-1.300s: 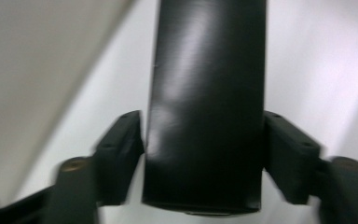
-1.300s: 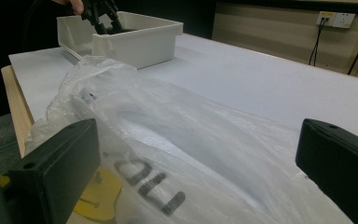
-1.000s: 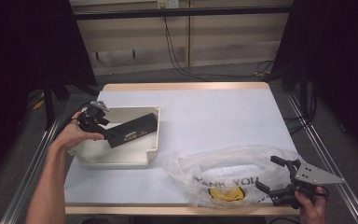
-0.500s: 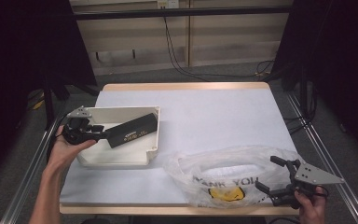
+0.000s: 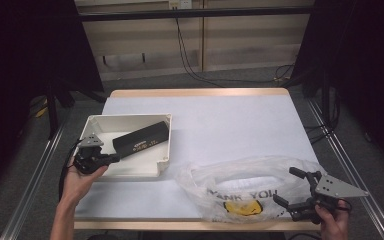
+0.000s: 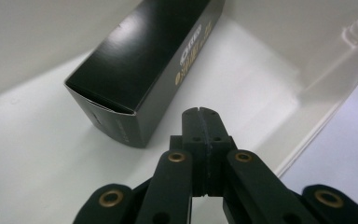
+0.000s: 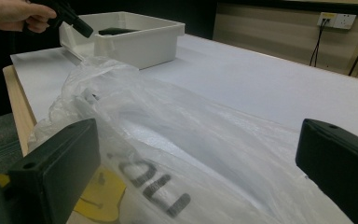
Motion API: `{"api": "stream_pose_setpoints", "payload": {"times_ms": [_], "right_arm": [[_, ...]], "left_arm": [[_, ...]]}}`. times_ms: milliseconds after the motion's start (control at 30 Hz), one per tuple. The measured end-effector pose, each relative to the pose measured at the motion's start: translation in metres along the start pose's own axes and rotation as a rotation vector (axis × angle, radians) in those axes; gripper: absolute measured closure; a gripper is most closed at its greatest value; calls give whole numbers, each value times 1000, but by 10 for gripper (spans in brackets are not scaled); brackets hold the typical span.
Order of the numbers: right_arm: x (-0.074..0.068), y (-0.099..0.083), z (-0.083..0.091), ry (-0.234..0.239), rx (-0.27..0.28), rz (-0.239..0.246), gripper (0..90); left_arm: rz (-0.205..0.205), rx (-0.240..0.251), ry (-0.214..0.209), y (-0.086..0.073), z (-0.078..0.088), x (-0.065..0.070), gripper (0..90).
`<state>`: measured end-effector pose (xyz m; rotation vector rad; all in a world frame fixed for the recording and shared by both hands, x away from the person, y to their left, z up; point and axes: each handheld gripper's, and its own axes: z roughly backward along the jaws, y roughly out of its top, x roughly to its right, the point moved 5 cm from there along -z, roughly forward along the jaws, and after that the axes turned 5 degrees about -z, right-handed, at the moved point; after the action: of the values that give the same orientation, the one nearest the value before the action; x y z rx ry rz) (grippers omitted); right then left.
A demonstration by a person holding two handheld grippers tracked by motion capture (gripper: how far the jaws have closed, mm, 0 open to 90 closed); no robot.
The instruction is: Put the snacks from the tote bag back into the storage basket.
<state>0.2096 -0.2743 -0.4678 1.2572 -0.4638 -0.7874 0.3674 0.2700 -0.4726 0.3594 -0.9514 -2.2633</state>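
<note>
A long black box (image 5: 141, 140) (image 6: 140, 70) with gold lettering lies at a slant in the white tray (image 5: 130, 117) (image 6: 326, 60). My left gripper (image 5: 107, 159) (image 6: 200, 112) hovers over the tray's near left corner, just short of the box's end. Its jaws have just been closing and now stand shut with nothing between them. At the table's near right edge my right gripper (image 5: 287, 186) (image 7: 196, 163) is open, its two pads either side of the edge of a crumpled clear plastic bag (image 5: 240, 185) (image 7: 168, 116) without pressing it.
The bag carries black lettering and a yellow smiley print (image 5: 240, 207) and lies along the front edge. Bare white table (image 5: 230, 120) stretches behind the bag and right of the tray. In the right gripper view the tray (image 7: 140, 37) stands far off, with the other hand beside it.
My left gripper has drawn back from the box's left end toward the tray's near left corner, and its jaws have closed. The box, the bag and the right gripper have stayed put.
</note>
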Motion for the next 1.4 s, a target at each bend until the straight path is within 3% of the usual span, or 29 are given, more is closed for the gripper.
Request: {"api": "stream_pose_setpoints", "payload": {"times_ms": [400,467,567,767,1167,1400], "right_arm": [[-1,0,0,13,-8,8,0],[-1,0,0,18,-13,6,0],[-2,0,-1,21,-12,6,0],[-2,1,-1,18,-5,5,0],[-2,1,-1,16,-4,10,0],[-1,0,-2,18,-6,10,0]], "left_arm": [[28,-48,-1,-8,-21,-6,900],[28,-59,22,-8,-24,-9,900],[39,-69,10,-7,-27,-12,900],[71,-85,27,-5,-34,-17,900],[98,-60,30,5,-41,-22,900],[91,-47,25,9,-46,-20,900]]}}
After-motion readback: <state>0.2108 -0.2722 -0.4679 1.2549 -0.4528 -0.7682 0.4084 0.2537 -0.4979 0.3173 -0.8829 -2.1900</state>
